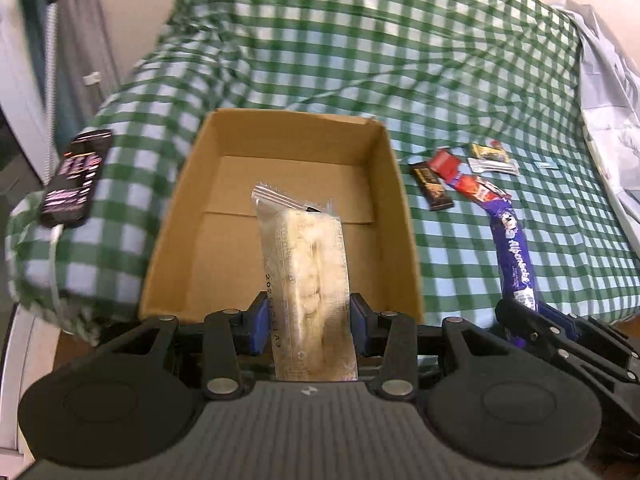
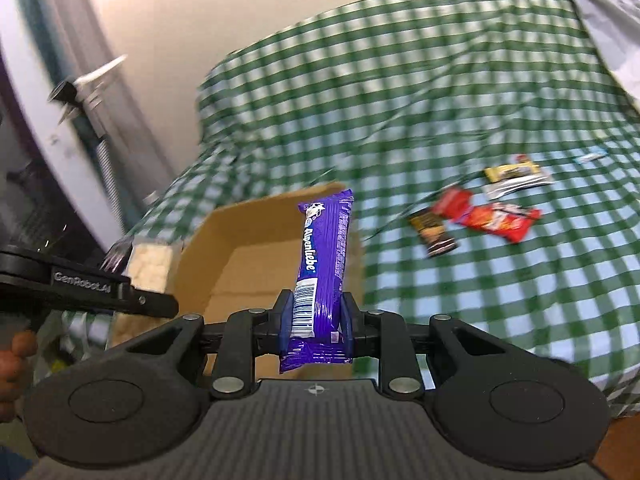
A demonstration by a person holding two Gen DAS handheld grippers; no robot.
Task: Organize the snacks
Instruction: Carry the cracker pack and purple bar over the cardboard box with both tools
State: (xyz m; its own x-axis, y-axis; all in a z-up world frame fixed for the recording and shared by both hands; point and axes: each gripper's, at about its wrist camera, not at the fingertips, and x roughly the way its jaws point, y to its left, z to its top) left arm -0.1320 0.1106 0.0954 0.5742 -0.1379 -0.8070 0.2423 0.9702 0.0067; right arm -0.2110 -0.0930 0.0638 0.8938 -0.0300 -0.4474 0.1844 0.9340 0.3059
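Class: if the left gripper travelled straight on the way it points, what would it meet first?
Probably the cardboard box: the left gripper, shut on a clear snack pack, points into its open interior, though depth is uncertain.

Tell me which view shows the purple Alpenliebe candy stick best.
Right wrist view: the Alpenliebe stick stands centred in the right gripper, logo and barcode readable. Left wrist view shows it only off to the side, at an angle.

Green-checked bed cover (image 1: 460, 80) with cardboard box (image 1: 394, 200), scattered snack packets (image 1: 448, 166), black phone (image 1: 76, 178).
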